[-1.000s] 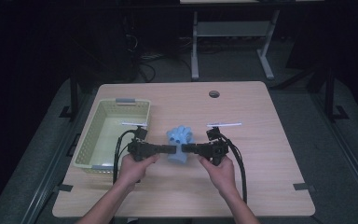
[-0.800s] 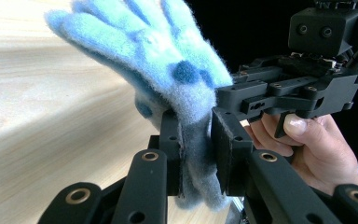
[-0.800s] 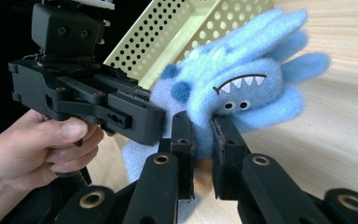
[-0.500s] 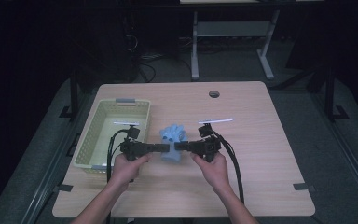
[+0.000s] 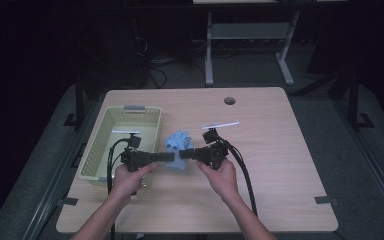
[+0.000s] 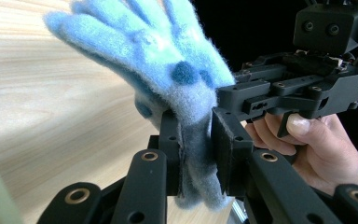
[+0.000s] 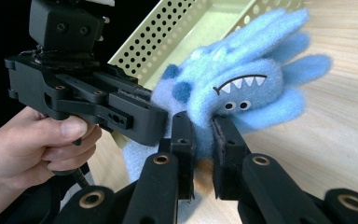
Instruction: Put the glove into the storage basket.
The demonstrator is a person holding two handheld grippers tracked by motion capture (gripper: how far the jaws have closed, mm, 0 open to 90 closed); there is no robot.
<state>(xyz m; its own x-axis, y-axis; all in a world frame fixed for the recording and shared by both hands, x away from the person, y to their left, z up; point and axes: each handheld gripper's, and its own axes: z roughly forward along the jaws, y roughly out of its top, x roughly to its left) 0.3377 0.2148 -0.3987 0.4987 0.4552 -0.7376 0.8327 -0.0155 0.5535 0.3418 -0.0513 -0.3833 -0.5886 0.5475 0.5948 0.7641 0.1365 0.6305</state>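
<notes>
A fluffy blue plush monster (image 5: 176,141) with white teeth and small eyes hangs just above the wooden table (image 5: 280,150), right beside the basket. Both grippers pinch it from opposite sides. My left gripper (image 5: 171,156) comes in from the left, and in the left gripper view (image 6: 196,149) its jaws are shut on a lower flap of the plush (image 6: 168,60). My right gripper (image 5: 182,154) comes in from the right; in the right gripper view (image 7: 204,144) its jaws clamp the plush (image 7: 242,88) from below its face. The two tips almost touch.
A pale green perforated basket (image 5: 92,150) stands at the table's left side, its near wall (image 7: 177,32) close behind the toy. A round cable hole (image 5: 229,100) lies at the table's far side. A metal stand (image 5: 209,50) is on the dark floor beyond.
Both grippers, with the plush held between them, have shifted a little to the left, toward the basket.
</notes>
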